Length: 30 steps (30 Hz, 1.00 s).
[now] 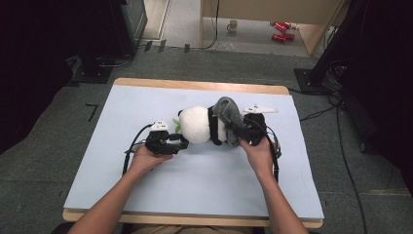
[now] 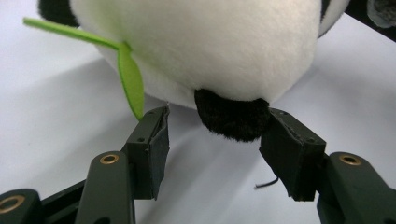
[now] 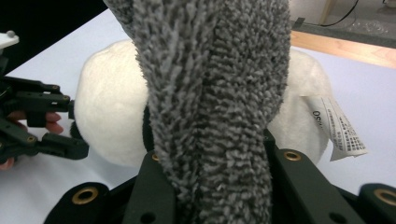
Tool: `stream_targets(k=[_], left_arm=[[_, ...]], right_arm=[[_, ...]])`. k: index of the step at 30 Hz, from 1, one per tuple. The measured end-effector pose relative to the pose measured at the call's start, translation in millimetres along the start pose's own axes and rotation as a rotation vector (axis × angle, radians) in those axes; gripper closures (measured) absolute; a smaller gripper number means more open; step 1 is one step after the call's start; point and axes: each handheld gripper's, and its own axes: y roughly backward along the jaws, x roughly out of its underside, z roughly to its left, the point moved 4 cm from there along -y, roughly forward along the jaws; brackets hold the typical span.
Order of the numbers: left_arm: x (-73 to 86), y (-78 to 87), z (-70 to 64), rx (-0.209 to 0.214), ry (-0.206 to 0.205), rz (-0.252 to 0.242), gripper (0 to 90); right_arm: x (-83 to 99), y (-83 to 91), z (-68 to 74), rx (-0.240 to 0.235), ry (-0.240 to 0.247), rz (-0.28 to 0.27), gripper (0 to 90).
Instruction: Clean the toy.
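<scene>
High view: a white and black plush panda toy (image 1: 200,125) lies on its side near the middle of the pale blue worktop (image 1: 146,185), its long axis running left to right across it. A grey fuzzy cloth (image 1: 228,117) is draped over the panda's right end. The left hand-held gripper (image 1: 182,141) sits just left of the panda, low on the worktop, its forearm coming in from the bottom at a slant. The right hand-held gripper (image 1: 238,130) sits just right of the panda, its forearm angled inward and the wrist raised.

Left gripper view: the left hand-held gripper's jaws stand apart, open, on either side of a black plush nub (image 2: 233,116) at the panda's rounded white end (image 2: 196,46); the right jaw's pad touches it, the left is clear. A green felt leaf (image 2: 130,84) hangs from the panda just above the left jaw.

Right gripper view: the right hand-held gripper (image 3: 215,186) is clamped on the grey cloth (image 3: 215,93), which rises upright between its jaws in front of the panda (image 3: 109,107). A white sewn-in label (image 3: 338,128) juts from the panda's right; its print is too small to read.
</scene>
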Motion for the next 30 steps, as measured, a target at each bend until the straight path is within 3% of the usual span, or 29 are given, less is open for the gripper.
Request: stream_targets(k=[5,7,11,14,21,24,30], left_arm=[[-3.5,2.4,-3.0,-0.028,-0.064,-0.044,41.1],[-6.1,6.9,-1.8,-0.021,-0.045,-0.057,40.5],[-15.2,15.5,-0.1,0.033,-0.007,-0.074,39.7],[-19.5,15.6,-0.9,0.054,-0.006,-0.065,34.3],[-20.2,2.0,-5.9,0.021,-0.038,-0.044,29.5],[-19.5,-4.5,-7.9,-0.015,-0.069,-0.043,29.8],[-18.4,-12.6,-7.2,-0.115,-0.147,-0.069,45.0]], right_arm=[[-3.8,-4.1,-4.3,0.019,0.001,-0.014,71.5],[-4.7,-4.7,-5.5,0.019,-0.001,-0.015,71.5],[-5.7,-5.5,-7.1,0.020,-0.004,-0.016,71.4],[-7.5,-7.2,-9.1,0.020,-0.005,-0.016,71.2],[-13.1,-11.1,-8.0,0.014,-0.016,-0.023,71.2],[-12.8,-10.9,-8.5,0.008,-0.027,-0.025,71.2],[-12.9,-10.0,-6.9,0.012,-0.030,-0.028,71.4]])
